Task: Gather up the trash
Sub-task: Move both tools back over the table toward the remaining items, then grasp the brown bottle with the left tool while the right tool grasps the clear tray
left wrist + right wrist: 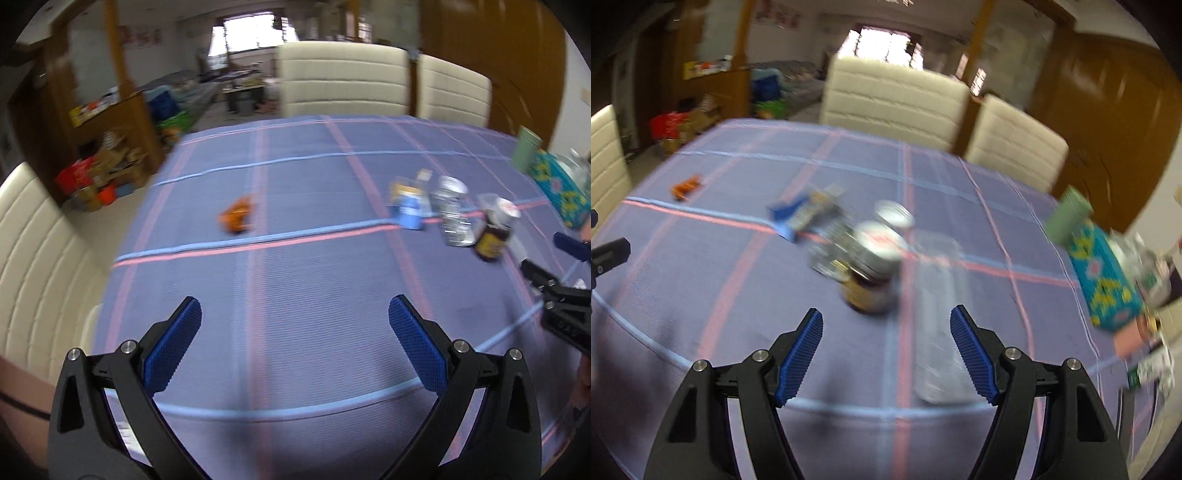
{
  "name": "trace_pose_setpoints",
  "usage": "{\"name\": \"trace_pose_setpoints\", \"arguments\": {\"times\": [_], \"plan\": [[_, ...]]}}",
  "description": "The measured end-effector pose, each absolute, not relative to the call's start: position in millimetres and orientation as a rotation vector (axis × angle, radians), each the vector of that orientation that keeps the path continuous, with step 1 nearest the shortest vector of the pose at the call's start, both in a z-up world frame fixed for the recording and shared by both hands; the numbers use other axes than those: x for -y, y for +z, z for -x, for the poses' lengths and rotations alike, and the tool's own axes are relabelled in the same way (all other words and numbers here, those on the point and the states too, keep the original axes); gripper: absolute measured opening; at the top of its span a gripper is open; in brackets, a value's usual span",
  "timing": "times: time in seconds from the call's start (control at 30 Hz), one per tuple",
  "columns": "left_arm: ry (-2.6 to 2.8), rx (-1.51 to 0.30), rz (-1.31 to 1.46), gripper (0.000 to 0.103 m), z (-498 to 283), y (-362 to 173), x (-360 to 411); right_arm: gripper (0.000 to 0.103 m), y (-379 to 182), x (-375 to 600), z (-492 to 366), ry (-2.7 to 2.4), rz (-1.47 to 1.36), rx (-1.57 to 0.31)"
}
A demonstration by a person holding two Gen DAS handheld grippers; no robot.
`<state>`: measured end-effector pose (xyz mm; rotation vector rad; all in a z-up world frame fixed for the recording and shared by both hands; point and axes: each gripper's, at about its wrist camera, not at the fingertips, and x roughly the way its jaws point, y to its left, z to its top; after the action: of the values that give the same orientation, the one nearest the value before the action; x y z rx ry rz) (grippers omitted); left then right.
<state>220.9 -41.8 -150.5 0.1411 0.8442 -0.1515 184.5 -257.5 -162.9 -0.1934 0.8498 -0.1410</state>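
Trash lies on a blue checked tablecloth (295, 280). An orange wrapper (236, 216) sits alone to the left. A blue carton (408, 206), a crushed silver can (452, 218) and a brown can (495, 236) cluster at the right. My left gripper (294, 314) hangs open above bare cloth, nothing between its fingers. In the right wrist view the brown can (871, 284) stands just ahead of my open right gripper (886, 326), with a clear plastic bottle (938, 325) lying beside the right finger. The orange wrapper (686, 187) is far left. Both views are blurred.
Cream chairs (345, 79) stand at the far side and one (33, 266) at the left. A green cup (1067, 218) and a teal patterned box (1108, 277) sit at the table's right edge with other clutter. The right gripper's tip (554, 291) shows at the right.
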Motion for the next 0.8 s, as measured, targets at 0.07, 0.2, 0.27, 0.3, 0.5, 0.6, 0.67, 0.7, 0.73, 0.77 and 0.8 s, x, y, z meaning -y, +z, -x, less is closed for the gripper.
{"name": "trace_pose_setpoints", "arguments": {"times": [0.07, 0.2, 0.27, 0.3, 0.5, 0.6, 0.67, 0.7, 0.73, 0.77, 0.8], "plan": [[-0.203, -0.845, -0.148, 0.100, -223, -153, 76, 0.070, -172, 274, -186, -0.157, 0.178, -0.878], [-0.283, -0.836, -0.168, 0.100, -228, -156, 131, 0.070, -191, 300, -194, -0.138, 0.127, -0.934], [-0.319, -0.829, -0.182, 0.100, -232, -157, 155, 0.070, -199, 311, -198, -0.121, 0.096, -0.959], [-0.336, -0.826, -0.192, 0.100, -234, -158, 169, 0.070, -202, 316, -200, -0.112, 0.083, -0.967], [-0.364, -0.827, -0.259, 0.100, -248, -170, 211, 0.048, -202, 334, -204, -0.082, 0.070, -0.953], [-0.355, -0.828, -0.287, 0.100, -259, -175, 228, 0.046, -202, 340, -204, -0.082, 0.078, -0.942], [-0.349, -0.828, -0.293, 0.100, -265, -177, 234, 0.046, -202, 345, -207, -0.081, 0.076, -0.936], [-0.346, -0.827, -0.297, 0.100, -268, -179, 238, 0.046, -202, 345, -207, -0.075, 0.076, -0.934], [-0.339, -0.824, -0.300, 0.100, -271, -180, 241, 0.046, -202, 345, -208, -0.071, 0.078, -0.933], [-0.332, -0.821, -0.302, 0.100, -274, -180, 243, 0.046, -202, 345, -208, -0.069, 0.078, -0.932], [-0.332, -0.821, -0.301, 0.100, -275, -180, 243, 0.046, -202, 345, -208, -0.068, 0.076, -0.931]]}}
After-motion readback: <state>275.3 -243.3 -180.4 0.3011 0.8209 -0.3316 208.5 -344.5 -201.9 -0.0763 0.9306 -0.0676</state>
